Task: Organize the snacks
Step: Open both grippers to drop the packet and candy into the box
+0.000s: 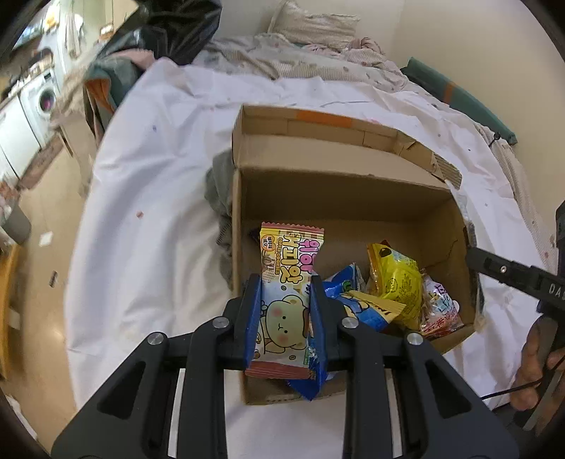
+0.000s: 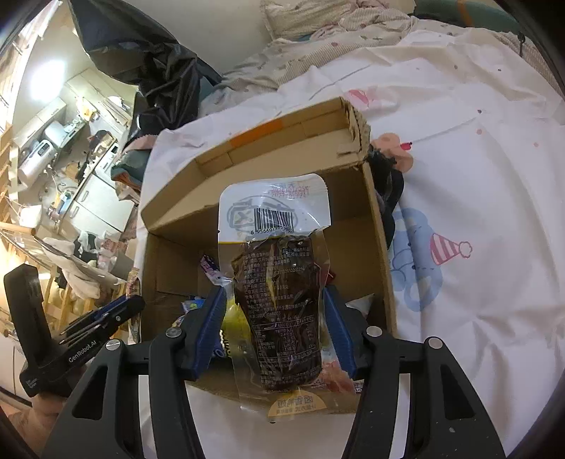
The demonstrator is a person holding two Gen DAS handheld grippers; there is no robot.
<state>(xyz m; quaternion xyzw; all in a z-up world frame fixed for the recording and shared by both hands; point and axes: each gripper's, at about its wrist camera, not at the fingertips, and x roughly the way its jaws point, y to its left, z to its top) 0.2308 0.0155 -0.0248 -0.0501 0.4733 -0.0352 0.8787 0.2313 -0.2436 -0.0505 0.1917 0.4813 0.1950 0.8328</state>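
Note:
An open cardboard box (image 1: 339, 197) sits on a white bed sheet and holds several snack packets, among them a yellow one (image 1: 399, 279) and a blue one (image 1: 363, 310). My left gripper (image 1: 286, 286) is shut on a bear-print cookie packet (image 1: 286, 289) held over the box's near left corner. My right gripper (image 2: 275, 296) is shut on a clear packet of dark brown snack (image 2: 279, 303) with a barcode, held over the same box (image 2: 247, 155). The right gripper also shows at the right edge of the left wrist view (image 1: 512, 275).
The box rests on a bed with a white cartoon-print sheet (image 2: 476, 229). Rumpled bedding and a pillow (image 1: 310, 31) lie at the far end. A black bag (image 2: 148, 63) hangs at the far left. A dark cloth (image 1: 220, 190) lies against the box's left side.

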